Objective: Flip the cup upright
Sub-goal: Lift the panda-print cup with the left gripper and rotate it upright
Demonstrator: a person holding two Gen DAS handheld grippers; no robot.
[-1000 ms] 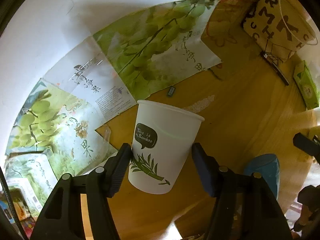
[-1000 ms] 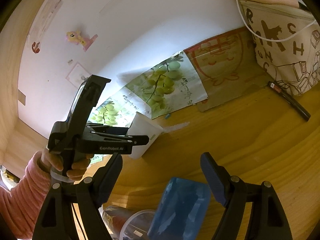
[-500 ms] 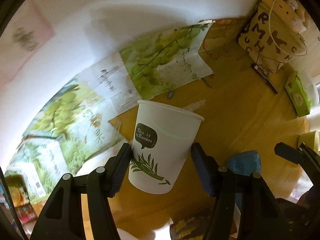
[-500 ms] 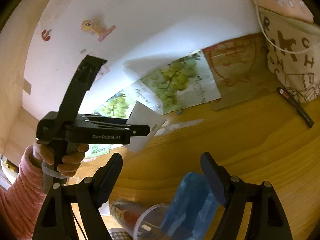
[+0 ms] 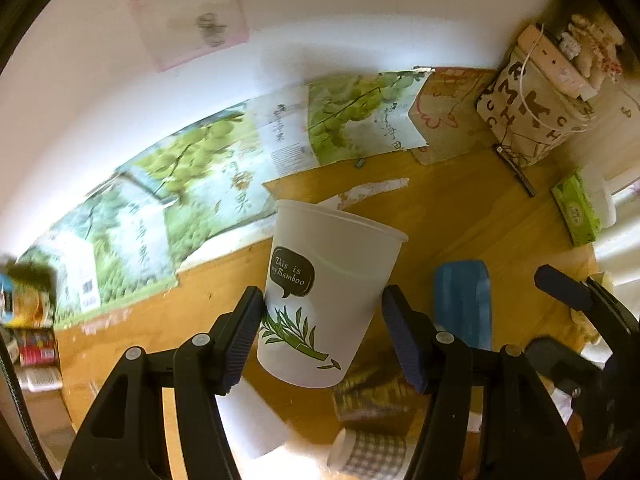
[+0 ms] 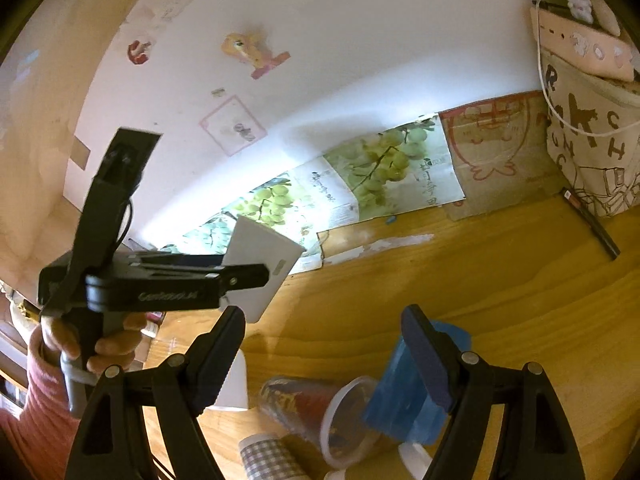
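A white paper cup (image 5: 328,292) printed with "This is my Bamboo" and green leaves sits between the fingers of my left gripper (image 5: 323,336), mouth up, tilted a little right, held above the wooden table (image 5: 460,208). The left pad touches its side; a small gap shows at the right pad. In the right wrist view the same cup (image 6: 260,268) hangs in the air in the left gripper (image 6: 240,276). My right gripper (image 6: 320,356) is open and empty, low over the table's near side.
Below lie a blue pouch (image 6: 408,392), a clear plastic cup (image 6: 320,412), a checked cup (image 6: 268,460) and a white cup (image 5: 252,420). Grape posters (image 5: 352,116) line the back wall. A lettered bag (image 5: 536,112), a black pen (image 5: 516,172) and a green tissue pack (image 5: 576,212) lie right.
My left gripper has lifted the cup higher above the table and drawn back from the wall. The right gripper has risen slightly and stayed open.
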